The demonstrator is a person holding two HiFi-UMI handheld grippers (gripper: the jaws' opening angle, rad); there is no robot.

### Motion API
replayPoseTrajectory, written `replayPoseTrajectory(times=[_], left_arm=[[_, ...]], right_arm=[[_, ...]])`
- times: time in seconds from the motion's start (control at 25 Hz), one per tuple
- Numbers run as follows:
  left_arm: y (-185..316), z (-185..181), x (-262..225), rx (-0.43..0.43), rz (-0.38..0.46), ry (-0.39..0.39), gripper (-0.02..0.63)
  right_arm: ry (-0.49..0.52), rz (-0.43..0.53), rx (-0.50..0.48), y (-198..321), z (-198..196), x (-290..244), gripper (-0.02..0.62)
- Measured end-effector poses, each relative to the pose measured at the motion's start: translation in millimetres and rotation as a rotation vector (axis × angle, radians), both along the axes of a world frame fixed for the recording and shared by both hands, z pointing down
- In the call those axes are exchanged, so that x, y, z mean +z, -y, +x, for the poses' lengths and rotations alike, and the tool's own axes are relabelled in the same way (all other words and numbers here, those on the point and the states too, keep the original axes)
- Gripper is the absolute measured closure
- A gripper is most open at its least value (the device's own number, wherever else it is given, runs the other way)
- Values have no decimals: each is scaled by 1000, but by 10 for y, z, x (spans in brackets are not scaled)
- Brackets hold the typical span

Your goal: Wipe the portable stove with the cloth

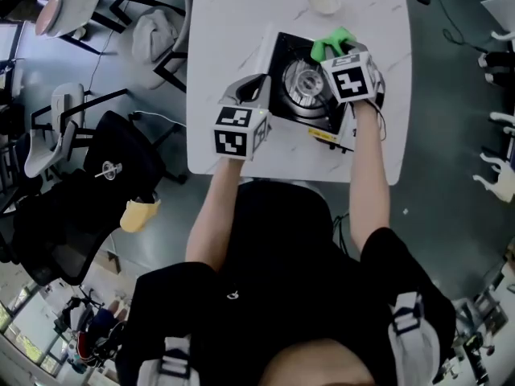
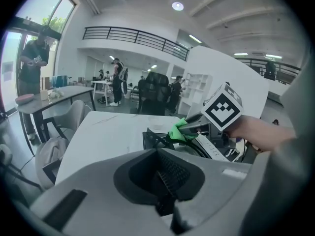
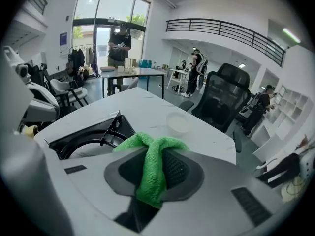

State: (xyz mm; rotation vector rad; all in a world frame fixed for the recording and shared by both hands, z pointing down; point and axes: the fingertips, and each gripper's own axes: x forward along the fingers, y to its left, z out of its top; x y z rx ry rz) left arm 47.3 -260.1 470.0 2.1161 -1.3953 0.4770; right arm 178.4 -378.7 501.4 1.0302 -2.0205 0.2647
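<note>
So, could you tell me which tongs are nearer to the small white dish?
The right. The right tongs, gripping the green cloth, are over the stove's far edge, short of the dish; the left tongs are at the stove's left side, farther back.

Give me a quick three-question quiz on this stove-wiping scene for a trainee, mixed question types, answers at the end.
1. True or false: the right gripper has its jaws shut on the green cloth.
2. Where is the small round dish relative to the portable stove? A: on top of it. B: on the table, beyond it. C: on a chair.
3. Fill in: the left gripper has its jaws ____, with nothing between them.
Key: 1 true; 2 B; 3 shut.
</note>
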Motion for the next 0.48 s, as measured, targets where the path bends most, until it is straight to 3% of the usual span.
replayPoseTrajectory(times=[0.24,0.48], left_arm=[[28,-156,29,-8,-7,-15,606],[8,-302,11,-16,-3,-34,607]], right_arm=[[7,-35,-131,-101,-519,116,538],[55,40,-127,-17,-763,29,538]])
